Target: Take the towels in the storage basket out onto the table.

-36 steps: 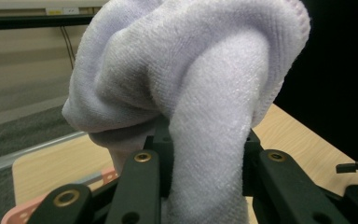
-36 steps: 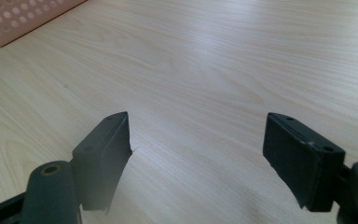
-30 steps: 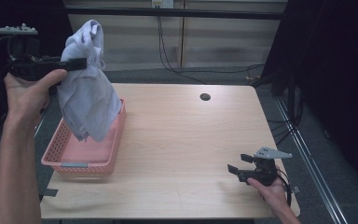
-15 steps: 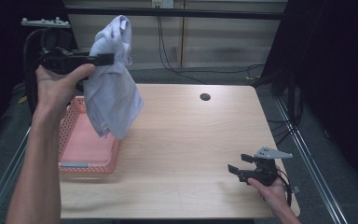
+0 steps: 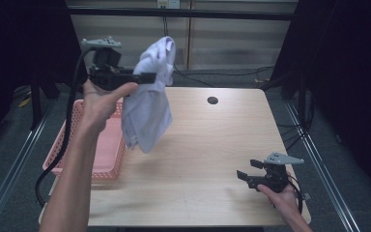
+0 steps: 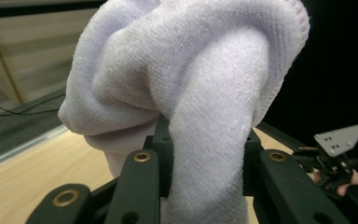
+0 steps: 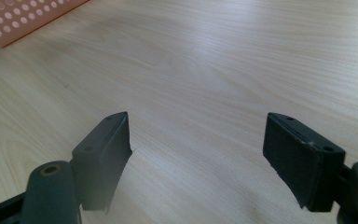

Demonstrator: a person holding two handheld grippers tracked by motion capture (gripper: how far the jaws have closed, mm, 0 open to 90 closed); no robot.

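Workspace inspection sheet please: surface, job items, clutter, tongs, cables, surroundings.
Surface: light wooden table, with a dark round hole near the far edge.
Job's things: white towel hanging in the air over the table beside the pink basket.
Clutter: nothing seen.
Grippers: left tongs shut on the towel, held up; right tongs open, low over the near right corner.
Cables: black cable trailing from the left tongs; more on the floor behind.
Surroundings: dark curtains, grey floor.
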